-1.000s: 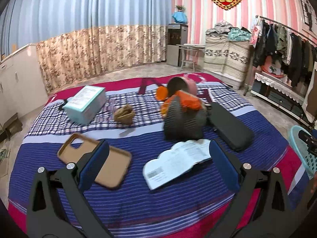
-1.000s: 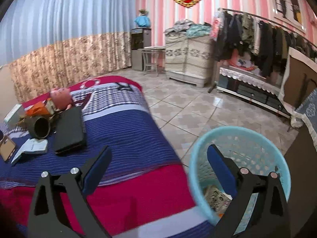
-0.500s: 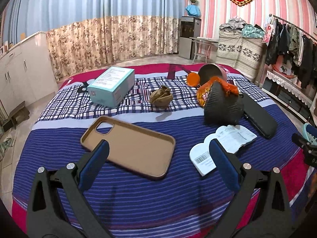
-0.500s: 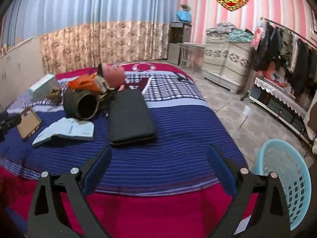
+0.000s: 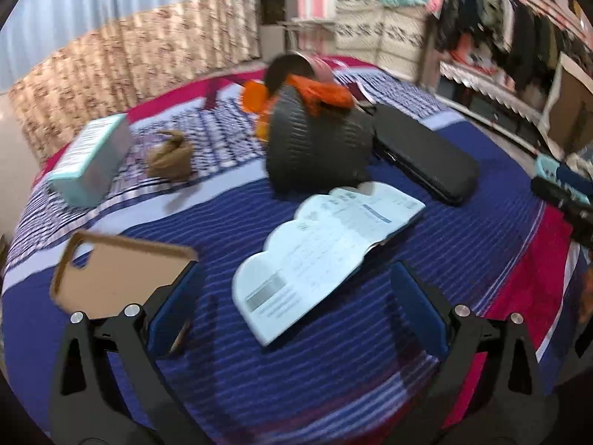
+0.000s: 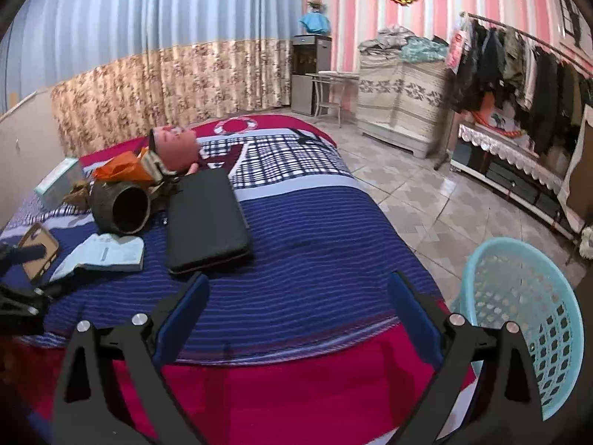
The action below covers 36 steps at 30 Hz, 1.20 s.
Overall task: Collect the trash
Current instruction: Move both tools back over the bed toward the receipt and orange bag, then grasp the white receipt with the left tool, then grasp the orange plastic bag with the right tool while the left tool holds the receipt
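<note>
My left gripper [image 5: 296, 307] is open and empty, low over the striped bed, just short of an open white booklet [image 5: 322, 244]. A crumpled brown paper wad [image 5: 168, 157] lies further back, and an orange plastic bag [image 5: 318, 92] sits on a black ribbed pot [image 5: 315, 148]. My right gripper [image 6: 298, 315] is open and empty above the bed's red front edge. The light blue trash basket [image 6: 519, 315] stands on the floor at its right. The booklet also shows in the right wrist view [image 6: 100, 256].
A tan phone case [image 5: 115, 270], a teal box [image 5: 89, 163] and a long black case [image 5: 426, 155] lie on the bed [image 5: 463, 244]. A pink bowl [image 6: 176, 146] lies behind the pot. A clothes rack [image 6: 519, 74] and tiled floor [image 6: 426, 204] are at the right.
The left gripper moved right and closer to the booklet, with the phone case now at its left finger. The right gripper swung slightly right, bringing the basket more into view.
</note>
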Tool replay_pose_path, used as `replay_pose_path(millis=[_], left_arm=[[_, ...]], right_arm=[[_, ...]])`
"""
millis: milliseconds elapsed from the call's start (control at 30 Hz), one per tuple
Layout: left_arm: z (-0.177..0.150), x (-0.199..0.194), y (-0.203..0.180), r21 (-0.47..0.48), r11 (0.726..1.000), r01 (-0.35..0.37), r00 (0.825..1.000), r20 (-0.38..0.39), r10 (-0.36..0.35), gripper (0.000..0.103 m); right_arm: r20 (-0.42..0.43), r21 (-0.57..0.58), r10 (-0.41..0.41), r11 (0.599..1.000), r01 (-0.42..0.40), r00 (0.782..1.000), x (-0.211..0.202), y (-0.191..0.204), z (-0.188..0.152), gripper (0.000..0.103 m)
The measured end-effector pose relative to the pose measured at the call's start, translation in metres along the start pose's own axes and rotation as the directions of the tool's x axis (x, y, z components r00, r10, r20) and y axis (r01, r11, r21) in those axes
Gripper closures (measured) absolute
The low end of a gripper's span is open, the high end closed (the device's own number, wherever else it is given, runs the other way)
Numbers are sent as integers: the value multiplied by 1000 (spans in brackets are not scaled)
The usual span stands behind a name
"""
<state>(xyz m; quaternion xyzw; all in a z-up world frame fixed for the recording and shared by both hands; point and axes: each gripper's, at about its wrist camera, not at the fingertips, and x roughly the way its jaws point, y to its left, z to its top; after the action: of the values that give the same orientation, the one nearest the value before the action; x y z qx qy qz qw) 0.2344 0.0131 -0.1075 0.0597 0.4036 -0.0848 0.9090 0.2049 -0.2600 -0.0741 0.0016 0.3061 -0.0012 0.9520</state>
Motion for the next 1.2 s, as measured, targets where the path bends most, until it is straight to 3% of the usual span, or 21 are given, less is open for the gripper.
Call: replay_pose_path(millis=[67,267,333,467,567,733,933,1100,1200], left_arm=[[4,11,-2,20,1000,-7,999,-33,8,6],[19,29,1,43,989,140,986,-93,-135,7],[19,30,1,52,986,155,983,-104,-149,14],[12,18,-1,56,984,171,982,-92,-166,43],[7,8,2,30,986,165,983,-90,-162,47],[-7,-20,4,27,995,94,996,-5,-94,48],[-23,-46,29,-34,999,-4,998,68,6,48],[-19,-77,70,-125,987,-104,979,163,124,48],[-15,-88,99,-171,971,-168,964,180,198,48]], right_arm=[[-2,18,2,1000,-2,1000,2,-3,0,8],[-6,28,4,1000,-4,1000,6,-6,2,8],[-7,32,5,999,-5,1000,5,-5,2,8],[-8,37,3,999,-2,1000,6,-6,2,8],[-10,36,2,999,-1,1000,6,-5,0,8],[2,30,12,999,-12,1000,6,-3,-1,8],[-2,-4,60,998,-60,998,9,11,4,8],[21,-82,120,990,-118,993,19,51,23,8],[24,-93,180,980,-177,983,31,80,38,8]])
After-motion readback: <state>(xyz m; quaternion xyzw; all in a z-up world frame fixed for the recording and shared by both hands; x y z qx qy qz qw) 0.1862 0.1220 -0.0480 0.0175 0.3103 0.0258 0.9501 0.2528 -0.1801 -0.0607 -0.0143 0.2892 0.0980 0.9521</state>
